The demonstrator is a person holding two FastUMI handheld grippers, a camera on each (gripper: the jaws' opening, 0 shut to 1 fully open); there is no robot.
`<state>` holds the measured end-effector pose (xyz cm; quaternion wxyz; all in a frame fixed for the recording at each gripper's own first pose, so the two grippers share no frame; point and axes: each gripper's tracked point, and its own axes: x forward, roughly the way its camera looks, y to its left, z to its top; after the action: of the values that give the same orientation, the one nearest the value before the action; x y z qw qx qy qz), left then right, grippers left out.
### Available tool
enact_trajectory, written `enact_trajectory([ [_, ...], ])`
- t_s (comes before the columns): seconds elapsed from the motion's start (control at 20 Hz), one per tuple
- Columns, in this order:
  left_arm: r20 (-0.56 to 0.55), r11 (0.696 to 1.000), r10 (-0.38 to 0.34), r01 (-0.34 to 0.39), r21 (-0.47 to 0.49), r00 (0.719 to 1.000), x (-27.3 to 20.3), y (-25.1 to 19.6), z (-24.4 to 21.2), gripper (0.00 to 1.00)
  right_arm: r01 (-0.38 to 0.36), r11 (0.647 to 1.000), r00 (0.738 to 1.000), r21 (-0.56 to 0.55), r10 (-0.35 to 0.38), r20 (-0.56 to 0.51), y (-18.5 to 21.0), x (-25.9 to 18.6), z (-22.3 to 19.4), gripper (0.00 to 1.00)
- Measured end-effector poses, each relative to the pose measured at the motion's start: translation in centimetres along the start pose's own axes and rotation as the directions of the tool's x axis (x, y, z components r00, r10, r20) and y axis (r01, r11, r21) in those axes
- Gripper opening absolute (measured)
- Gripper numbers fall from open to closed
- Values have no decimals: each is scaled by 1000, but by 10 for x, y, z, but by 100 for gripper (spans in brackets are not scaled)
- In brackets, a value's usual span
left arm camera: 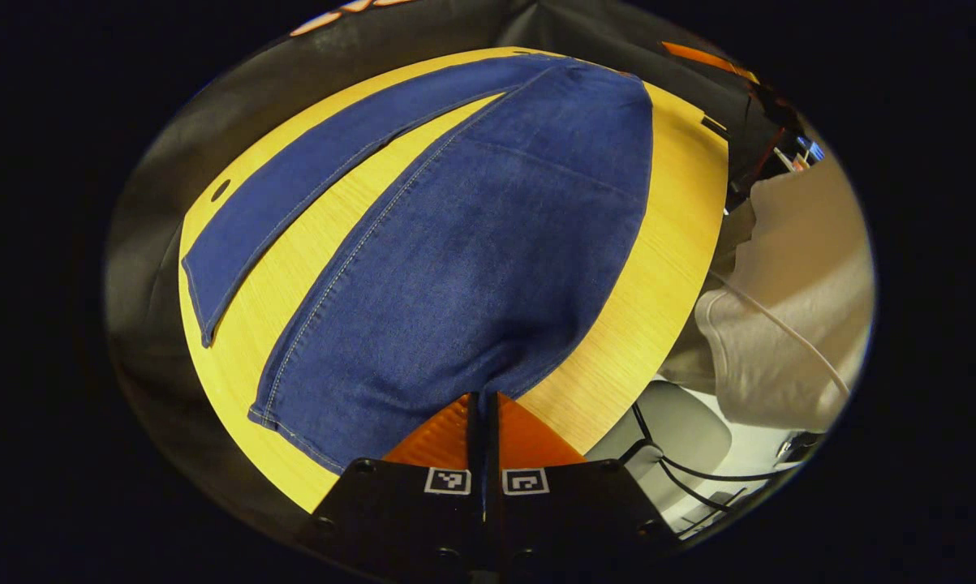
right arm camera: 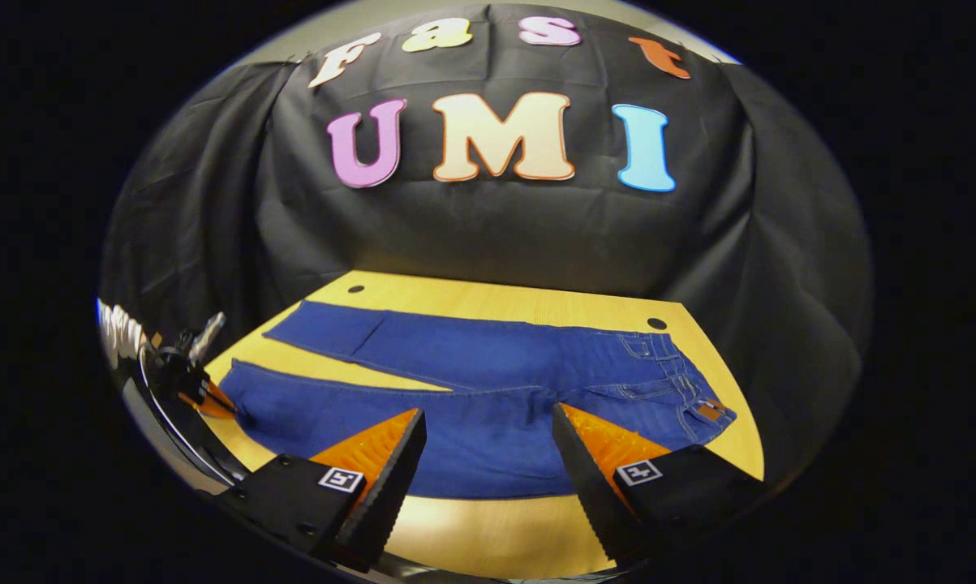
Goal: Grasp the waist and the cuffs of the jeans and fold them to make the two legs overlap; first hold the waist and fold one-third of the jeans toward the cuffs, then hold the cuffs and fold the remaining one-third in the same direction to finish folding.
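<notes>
While left gripper [left arm camera: 483, 405] pinches jeans [left arm camera: 488, 268] cuff, right gripper [right arm camera: 488, 454] spread wide above table [right arm camera: 488, 519]

Wooden table [right arm camera: 488, 531] fills lower centre; black cables [left arm camera: 682, 470] and a grey sleeve [left arm camera: 780, 357] at lower right.

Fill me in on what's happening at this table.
A person is folding a pair of jeans on the wooden table with two handheld grippers. The jeans lie flat, legs apart, nothing folded yet. The left gripper is closed at the edge of the near leg close to its cuff and seems to pinch the denim. The right gripper hangs open above the near leg, holding nothing.
</notes>
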<state>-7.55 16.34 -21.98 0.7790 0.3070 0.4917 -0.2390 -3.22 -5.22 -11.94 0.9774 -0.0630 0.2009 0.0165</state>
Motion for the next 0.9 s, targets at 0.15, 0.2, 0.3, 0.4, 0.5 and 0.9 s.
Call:
enact_trajectory([
  [0.15,2,999,-20,20,-32,1000,1,0,1,0,-62,994,995,-92,54,-81,-13,6,-26,96],
  [0.2,-1,998,-27,27,-51,1000,0,0,0,0,-79,989,991,-121,65,-115,-20,8,-34,97],
  [0.3,-5,996,-40,39,-86,999,1,0,1,0,-120,979,978,-167,88,-192,-36,14,-51,99],
  [0.4,-12,994,-37,36,-105,999,0,0,2,0,-155,961,964,-228,97,-247,-53,23,-61,99],
  [0.5,-21,994,-14,12,-113,1000,1,0,2,0,-207,939,942,-273,117,-314,-71,31,-79,99],
  [0.9,-95,989,71,-83,-122,993,3,3,0,0,-390,856,806,-341,138,-575,-128,65,-155,100],
])
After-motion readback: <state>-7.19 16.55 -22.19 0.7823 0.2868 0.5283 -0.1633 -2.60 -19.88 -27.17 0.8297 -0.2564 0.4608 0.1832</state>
